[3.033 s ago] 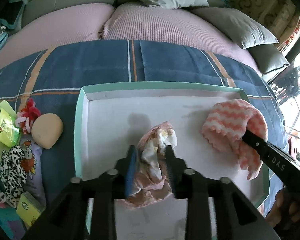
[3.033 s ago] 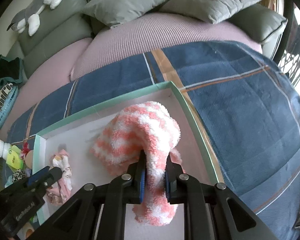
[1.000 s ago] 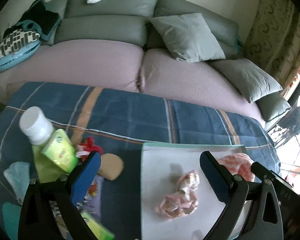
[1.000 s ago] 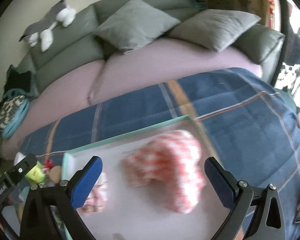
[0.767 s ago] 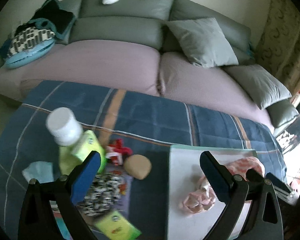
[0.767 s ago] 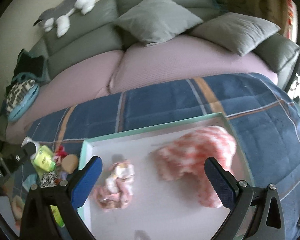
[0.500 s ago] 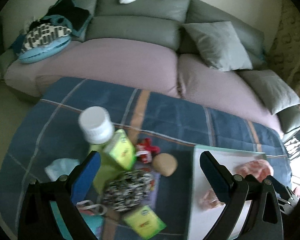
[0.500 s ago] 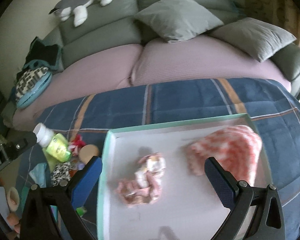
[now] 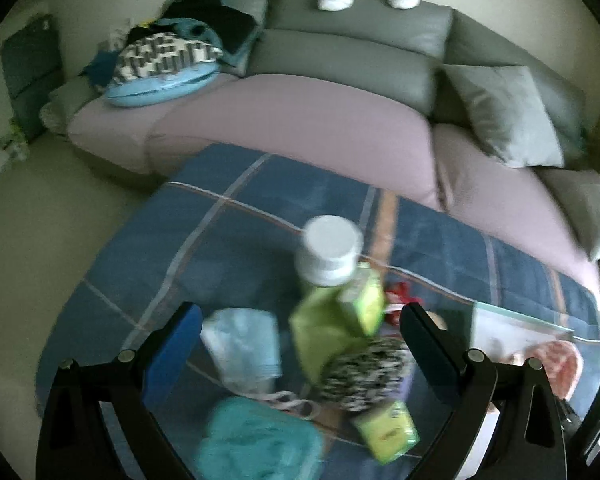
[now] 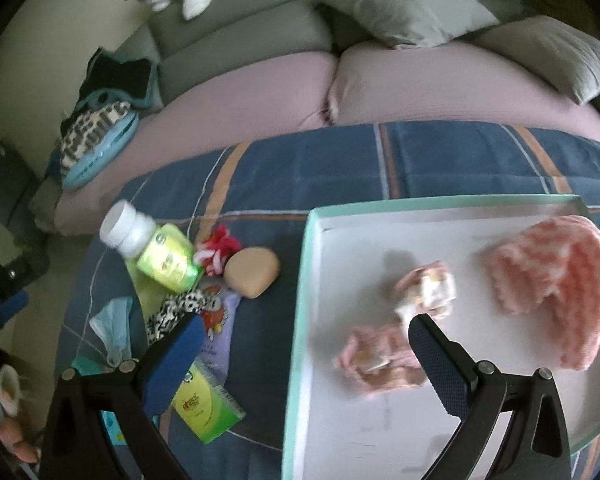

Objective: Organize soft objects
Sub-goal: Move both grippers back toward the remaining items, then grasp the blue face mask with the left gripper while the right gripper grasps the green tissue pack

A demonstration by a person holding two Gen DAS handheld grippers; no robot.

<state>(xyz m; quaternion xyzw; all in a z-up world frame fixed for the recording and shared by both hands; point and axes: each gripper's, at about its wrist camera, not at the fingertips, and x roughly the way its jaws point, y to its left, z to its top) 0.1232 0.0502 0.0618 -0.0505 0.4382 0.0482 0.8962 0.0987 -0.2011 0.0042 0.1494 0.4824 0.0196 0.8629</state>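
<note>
Both the left tongs (image 9: 300,330) and right tongs (image 10: 304,340) gape, released. The black-and-white spotted fabric scrunchie (image 9: 364,374) looks light and floppy; pinch its bunched middle.

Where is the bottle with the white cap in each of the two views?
Left wrist view: the bottle is at the centre, its cap toward the camera, above the gap of the open left claw.
Right wrist view: the bottle lies at the left, on the blue blanket, left of the tray.
Shared landmark: the red and white toy beside the bottle.
</note>
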